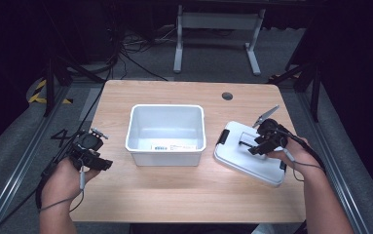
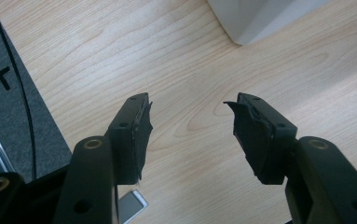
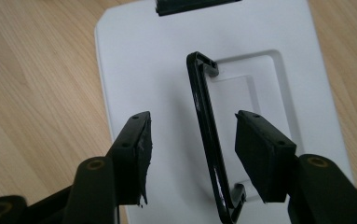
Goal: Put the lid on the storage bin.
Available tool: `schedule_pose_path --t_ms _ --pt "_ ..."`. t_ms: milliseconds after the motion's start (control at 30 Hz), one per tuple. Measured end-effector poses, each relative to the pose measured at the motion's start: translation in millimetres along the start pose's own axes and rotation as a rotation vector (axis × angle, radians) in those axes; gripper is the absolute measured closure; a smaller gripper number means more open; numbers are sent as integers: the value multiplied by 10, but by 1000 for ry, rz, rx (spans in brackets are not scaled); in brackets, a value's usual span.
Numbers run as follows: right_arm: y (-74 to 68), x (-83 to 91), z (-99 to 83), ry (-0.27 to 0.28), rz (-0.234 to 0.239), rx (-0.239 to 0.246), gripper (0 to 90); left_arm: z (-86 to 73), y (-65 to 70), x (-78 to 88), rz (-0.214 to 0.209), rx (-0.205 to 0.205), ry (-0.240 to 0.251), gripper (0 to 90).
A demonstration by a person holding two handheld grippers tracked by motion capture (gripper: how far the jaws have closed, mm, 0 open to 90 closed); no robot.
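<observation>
Right gripper [image 3: 190,140] straddles handle [image 3: 207,135] — lengthwise.

One white open bin [image 1: 165,134], one white lid [image 1: 247,153] with one black handle [image 3: 209,135] and a black latch [image 1: 221,137], on one wooden worktop [image 1: 174,195]; two grippers.

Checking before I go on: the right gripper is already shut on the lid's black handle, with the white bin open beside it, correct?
Not quite. The right gripper is open: in the right gripper view the raised black handle stands between its spread jaws, ungripped. The white bin is open beside the lid.
</observation>
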State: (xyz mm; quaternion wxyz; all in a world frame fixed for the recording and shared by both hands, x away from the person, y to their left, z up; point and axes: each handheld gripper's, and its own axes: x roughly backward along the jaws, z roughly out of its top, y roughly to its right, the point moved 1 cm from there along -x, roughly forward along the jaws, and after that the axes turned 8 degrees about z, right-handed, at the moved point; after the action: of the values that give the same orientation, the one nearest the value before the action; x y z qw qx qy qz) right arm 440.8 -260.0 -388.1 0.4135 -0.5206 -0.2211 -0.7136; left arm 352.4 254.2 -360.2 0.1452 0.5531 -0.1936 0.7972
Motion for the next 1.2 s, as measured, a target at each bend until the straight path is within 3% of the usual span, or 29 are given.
schedule_pose_path --t_ms 33,100,233,467,600,733,900,1200 --pt "9 -39 3 -14 2 0 472 -2 7 -1 -3 8 -3 467" --pt "32 -99 2 -31 -8 3 486 2 -2 -11 2 -18 -6 466" --pt "99 -222 -15 -78 -14 -18 522 0 12 -25 -11 -13 -10 470" --pt "134 -305 -22 -109 -38 -10 603 3 17 -24 -11 -7 -18 472" --pt "138 -307 -26 -110 -46 -3 666 4 16 -26 -11 -8 -15 472" --pt "120 -273 -17 -104 -94 19 785 8 21 -36 -24 -18 -7 472" --pt "116 -257 -15 -96 -143 47 806 12 19 -22 -23 -25 -2 474" --pt "119 -217 -19 -81 -159 68 832 15 14 -21 -23 -30 -1 476"
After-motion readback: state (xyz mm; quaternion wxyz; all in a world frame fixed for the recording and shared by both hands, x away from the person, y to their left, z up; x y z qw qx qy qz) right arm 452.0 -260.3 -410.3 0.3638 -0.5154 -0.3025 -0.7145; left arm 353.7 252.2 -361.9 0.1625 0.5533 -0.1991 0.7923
